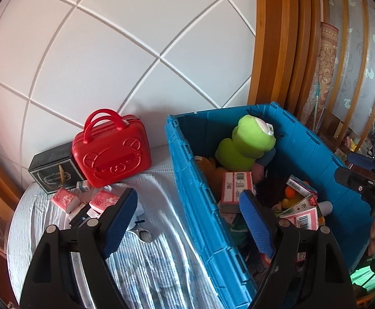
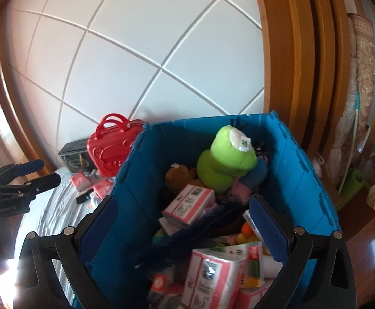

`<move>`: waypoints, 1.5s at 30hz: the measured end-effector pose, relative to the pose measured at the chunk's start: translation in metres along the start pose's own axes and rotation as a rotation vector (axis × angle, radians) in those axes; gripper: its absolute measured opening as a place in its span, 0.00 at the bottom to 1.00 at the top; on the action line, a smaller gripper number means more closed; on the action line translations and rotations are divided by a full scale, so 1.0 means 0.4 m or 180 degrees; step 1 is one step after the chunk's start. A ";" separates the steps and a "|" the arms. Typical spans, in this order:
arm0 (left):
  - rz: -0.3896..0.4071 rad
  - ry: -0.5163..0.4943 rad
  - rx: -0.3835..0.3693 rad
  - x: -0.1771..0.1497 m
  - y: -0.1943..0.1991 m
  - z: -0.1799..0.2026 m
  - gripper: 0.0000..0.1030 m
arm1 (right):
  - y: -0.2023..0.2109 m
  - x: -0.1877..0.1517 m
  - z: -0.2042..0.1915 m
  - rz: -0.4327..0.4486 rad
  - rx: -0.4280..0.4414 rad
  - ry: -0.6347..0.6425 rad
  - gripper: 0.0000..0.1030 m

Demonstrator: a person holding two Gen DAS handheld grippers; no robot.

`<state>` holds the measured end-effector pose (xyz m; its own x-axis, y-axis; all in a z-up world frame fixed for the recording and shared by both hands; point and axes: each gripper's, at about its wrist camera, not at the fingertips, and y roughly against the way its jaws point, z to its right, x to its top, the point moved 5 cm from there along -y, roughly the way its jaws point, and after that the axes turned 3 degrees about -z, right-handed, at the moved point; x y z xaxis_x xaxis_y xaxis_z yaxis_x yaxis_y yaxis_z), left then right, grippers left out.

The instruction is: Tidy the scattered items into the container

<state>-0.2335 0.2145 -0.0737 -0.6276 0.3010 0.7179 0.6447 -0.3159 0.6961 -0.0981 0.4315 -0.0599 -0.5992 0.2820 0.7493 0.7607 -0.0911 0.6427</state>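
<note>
One blue ribbed plastic crate (image 1: 195, 206) stands on a pale quilted cover (image 1: 148, 270). Inside it lie one soft green plush toy (image 1: 246, 141), a brown plush toy (image 2: 179, 177) and several pink-and-white tissue packs (image 2: 187, 203), heaped loosely. Left of the crate sit one glossy red hard-shell case (image 1: 112, 152) with two arched handles, one black box (image 1: 53, 172), and two small pink tissue packs (image 1: 66, 199). The left gripper (image 1: 188, 221) straddles the crate's left wall, jaws wide, holding nothing. The right gripper (image 2: 184, 229) hangs over the crate, jaws wide and empty.
</note>
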 end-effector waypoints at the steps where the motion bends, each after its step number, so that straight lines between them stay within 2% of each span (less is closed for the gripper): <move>1: -0.0002 0.0030 0.0019 -0.012 0.013 -0.021 0.79 | 0.006 0.000 -0.025 0.0014 0.0010 0.0021 1.00; 6: 0.0004 0.0131 0.0079 -0.076 0.088 -0.118 0.79 | 0.042 -0.018 -0.158 0.0029 -0.0010 0.0064 1.00; 12: -0.0034 0.0312 0.0269 -0.163 0.171 -0.271 0.79 | 0.065 -0.063 -0.332 -0.0023 -0.0195 0.0015 1.00; 17: -0.0050 0.0443 0.0355 -0.238 0.247 -0.395 0.79 | 0.071 -0.101 -0.477 -0.0103 -0.0168 0.0041 1.00; 24: -0.0108 0.0575 0.0481 -0.325 0.320 -0.510 0.79 | 0.094 -0.167 -0.658 -0.0164 -0.0125 0.0134 1.00; 29: -0.0090 0.0599 0.0521 -0.371 0.361 -0.547 0.79 | 0.121 -0.211 -0.725 -0.0194 -0.0195 0.0141 1.00; 34: -0.0187 0.0657 0.0434 -0.406 0.377 -0.558 0.79 | 0.151 -0.240 -0.768 -0.0232 -0.0274 0.0176 1.00; 39: -0.0161 0.0648 0.0467 -0.413 0.407 -0.553 0.80 | 0.173 -0.260 -0.780 -0.0258 -0.0293 0.0189 1.00; 45: -0.0125 0.0655 0.0628 -0.416 0.432 -0.540 0.82 | 0.190 -0.274 -0.764 -0.0242 -0.0249 0.0190 1.00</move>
<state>-0.1117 -0.0844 -0.0738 -0.7161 0.1143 0.6886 0.6780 -0.1205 0.7251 -0.0509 0.1019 -0.0441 -0.6699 0.2339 0.7046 0.6921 -0.1466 0.7067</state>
